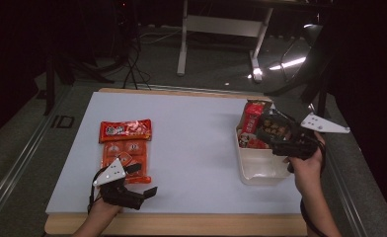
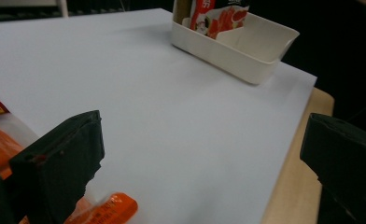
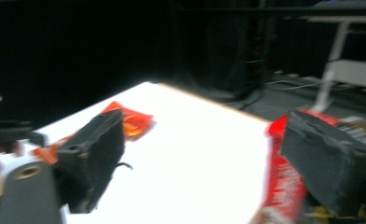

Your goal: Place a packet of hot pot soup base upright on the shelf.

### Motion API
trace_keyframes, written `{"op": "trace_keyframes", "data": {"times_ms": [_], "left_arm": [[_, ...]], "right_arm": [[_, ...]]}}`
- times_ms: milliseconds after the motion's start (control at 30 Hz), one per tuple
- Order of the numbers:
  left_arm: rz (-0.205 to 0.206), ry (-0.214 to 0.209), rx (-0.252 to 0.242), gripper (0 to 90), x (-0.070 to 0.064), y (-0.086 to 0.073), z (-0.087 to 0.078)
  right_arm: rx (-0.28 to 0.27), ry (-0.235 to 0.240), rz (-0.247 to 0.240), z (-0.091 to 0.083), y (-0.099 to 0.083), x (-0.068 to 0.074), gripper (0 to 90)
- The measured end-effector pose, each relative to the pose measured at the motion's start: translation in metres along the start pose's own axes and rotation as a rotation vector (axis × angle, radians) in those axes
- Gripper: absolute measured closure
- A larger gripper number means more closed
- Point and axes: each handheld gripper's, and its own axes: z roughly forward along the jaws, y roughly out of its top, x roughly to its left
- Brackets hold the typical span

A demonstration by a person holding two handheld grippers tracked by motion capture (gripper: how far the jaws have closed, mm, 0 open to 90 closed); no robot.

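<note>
On the white board's left lie a red snack packet [image 1: 125, 130] and, just nearer, an orange packet [image 1: 127, 157]. My left gripper [image 1: 144, 180] is open at the orange packet's near right corner; its left jaw rests over that packet [image 2: 111, 207], and bare board lies between the jaws [image 2: 202, 135]. A white bin [image 1: 260, 173] on the right holds upright red packets [image 1: 252, 123] at its far end. My right gripper [image 1: 263, 129] hovers over that end, open [image 3: 204, 126], with a red packet [image 3: 284, 182] beside its right jaw.
The board [image 1: 191, 143] sits on a wooden table whose edge [image 1: 181, 224] runs along the front. Beyond it are a dark floor, cables and a white desk frame [image 1: 221, 29]. The bin's near half [image 2: 260, 42] holds nothing.
</note>
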Motion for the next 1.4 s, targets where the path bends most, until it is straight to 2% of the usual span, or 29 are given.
{"op": "trace_keyframes", "data": {"times_ms": [67,167,233,500,667,767,867,967,1033,1100,1167,1333,1400], "left_arm": [[0.005,0.000,0.023,0.3,0.001,0.002,-0.001],[0.015,0.016,0.032,0.3,0.002,0.004,-0.004],[0.012,0.024,0.037,0.3,0.005,0.006,-0.007],[0.001,0.067,0.049,0.3,0.027,0.011,-0.021],[0.011,0.126,0.059,0.6,0.042,0.014,-0.030],[0.003,0.161,0.049,5.1,0.052,0.015,-0.038],[0.001,0.191,0.044,7.2,0.061,0.014,-0.042],[-0.030,0.222,0.032,14.7,0.072,0.011,-0.046],[-0.020,0.235,0.038,17.4,0.078,0.009,-0.048],[-0.015,0.270,0.055,23.0,0.083,0.007,-0.048],[-0.008,0.335,0.071,35.0,0.088,0.006,-0.047],[-0.010,0.476,0.152,52.9,0.104,0.001,-0.041],[-0.012,0.526,0.191,63.4,0.109,-0.001,-0.039]], "right_arm": [[0.023,-0.003,-0.022,0.003,-0.008,0.006,15.2],[0.055,0.025,-0.020,0.007,-0.022,0.017,15.5],[0.072,0.027,-0.032,0.008,-0.030,0.024,16.4],[0.074,0.040,-0.058,0.003,-0.045,0.050,14.4],[0.047,0.045,-0.066,0.002,-0.048,0.056,14.1],[0.011,0.036,-0.075,-0.001,-0.050,0.058,14.3],[0.000,0.038,-0.067,-0.002,-0.054,0.058,14.5],[0.013,0.028,-0.070,-0.003,-0.058,0.059,14.5],[0.014,0.035,-0.068,-0.003,-0.061,0.060,14.5],[0.021,0.041,-0.071,-0.002,-0.064,0.060,14.5],[0.027,0.053,-0.059,0.000,-0.066,0.060,14.5],[0.039,0.074,-0.051,0.004,-0.070,0.059,14.5],[0.044,0.082,-0.059,0.004,-0.070,0.060,14.5]]}}
